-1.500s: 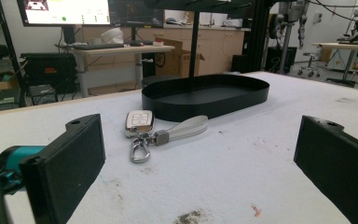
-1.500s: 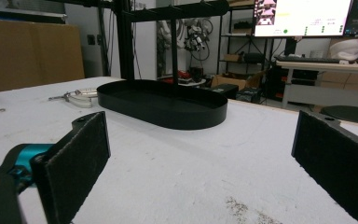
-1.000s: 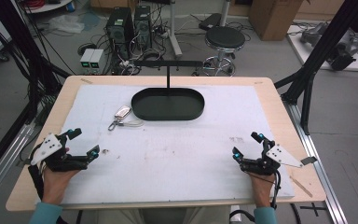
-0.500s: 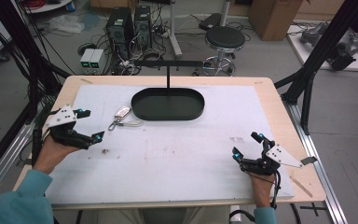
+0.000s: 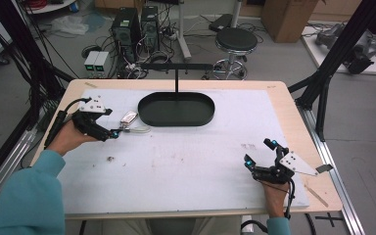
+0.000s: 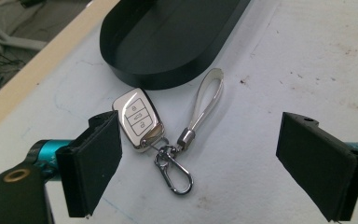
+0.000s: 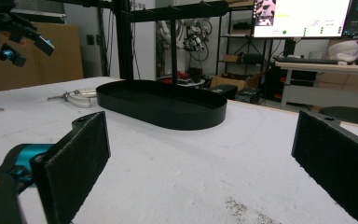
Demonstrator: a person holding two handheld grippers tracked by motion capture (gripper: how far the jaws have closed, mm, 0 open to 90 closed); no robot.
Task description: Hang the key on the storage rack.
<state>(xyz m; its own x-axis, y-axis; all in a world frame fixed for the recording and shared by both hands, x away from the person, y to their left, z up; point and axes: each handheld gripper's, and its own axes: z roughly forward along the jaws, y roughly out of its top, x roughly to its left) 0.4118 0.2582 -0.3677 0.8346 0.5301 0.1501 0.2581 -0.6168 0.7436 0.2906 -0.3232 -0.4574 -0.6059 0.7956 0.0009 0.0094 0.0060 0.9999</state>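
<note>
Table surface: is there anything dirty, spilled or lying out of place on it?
Only small things: dark specks and smudges mark the white mat. The car key with strap and clip lies on the mat beside the black tray, not in it.

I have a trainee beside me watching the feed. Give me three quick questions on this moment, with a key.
1. True or false: the left gripper has closed its fingers on the car key fob.
2. Multiple choice: the key fob lies A) inside the black oval tray, B) on the white mat beside the tray, C) by the right gripper.
3. Fill in: clipped to the fob's ring are a white strap loop and a metal ____.

Key: 1 false, the fingers are wide apart; 2 B; 3 carabiner clip.
</note>
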